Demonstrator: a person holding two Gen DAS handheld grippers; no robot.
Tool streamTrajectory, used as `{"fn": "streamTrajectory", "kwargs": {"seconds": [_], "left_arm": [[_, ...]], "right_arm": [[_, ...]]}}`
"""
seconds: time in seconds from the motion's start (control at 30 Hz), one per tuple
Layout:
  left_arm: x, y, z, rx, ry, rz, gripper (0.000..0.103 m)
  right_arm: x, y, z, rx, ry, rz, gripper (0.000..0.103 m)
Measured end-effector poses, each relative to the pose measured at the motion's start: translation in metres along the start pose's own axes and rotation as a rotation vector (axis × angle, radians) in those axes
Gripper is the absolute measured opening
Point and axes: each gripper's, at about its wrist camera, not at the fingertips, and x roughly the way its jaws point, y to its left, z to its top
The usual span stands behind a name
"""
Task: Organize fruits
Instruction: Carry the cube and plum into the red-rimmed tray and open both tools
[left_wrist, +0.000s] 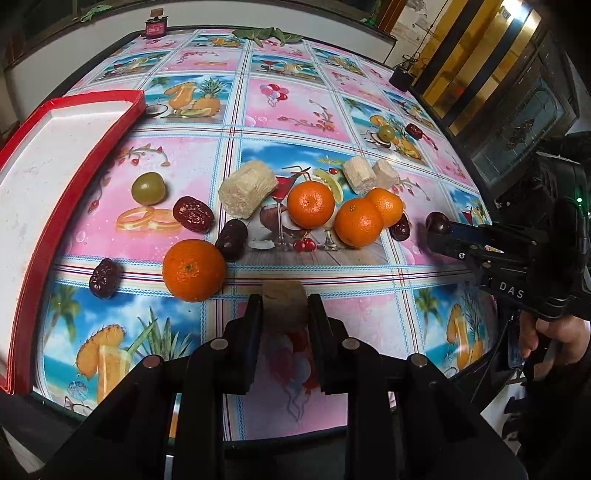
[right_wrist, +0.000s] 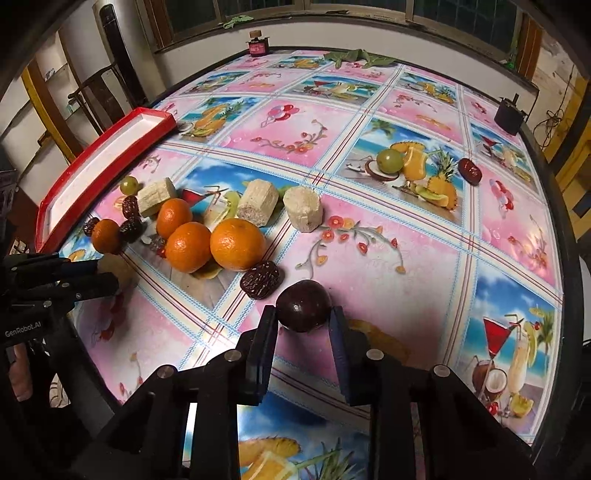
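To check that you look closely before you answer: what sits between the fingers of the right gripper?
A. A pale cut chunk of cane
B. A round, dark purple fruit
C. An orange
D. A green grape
B: the right gripper is shut on the round, dark purple fruit, its pads pressing both sides, while the oranges lie further back on the table.

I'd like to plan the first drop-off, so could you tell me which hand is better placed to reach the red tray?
Left, probably. The left gripper, shut on a brownish fruit, sits nearer the red tray than the right gripper.
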Motion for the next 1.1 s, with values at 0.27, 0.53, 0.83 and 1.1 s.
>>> {"fn": "streamTrajectory", "kwargs": {"seconds": [0.27,0.53,0.83,1.1], "left_arm": [[-0.009,0.003,-0.006,-0.014,0.01,-0.034,0.022],[-0.03,0.015,-0.008,-0.025,-0.014,-0.034,0.022],[-0.035,0.011,-0.006,-0.002,-0.028,-0.032,0.022],[-0.061,0.05,0.01,-0.048,-0.071,0.054,0.022]], "right_arm": [[-0.023,0.022,0.003,-0.044,-0.041,0.029,0.029],[-0.045,0.056,0.011,-0.12,-0.091,0.065,0.029],[-0.049,0.074,0.02,-0.145,-0.106,0.093,0.029],[-0.05,0.101,0.038,-0.207,-0.119,0.154,0.029]]}}
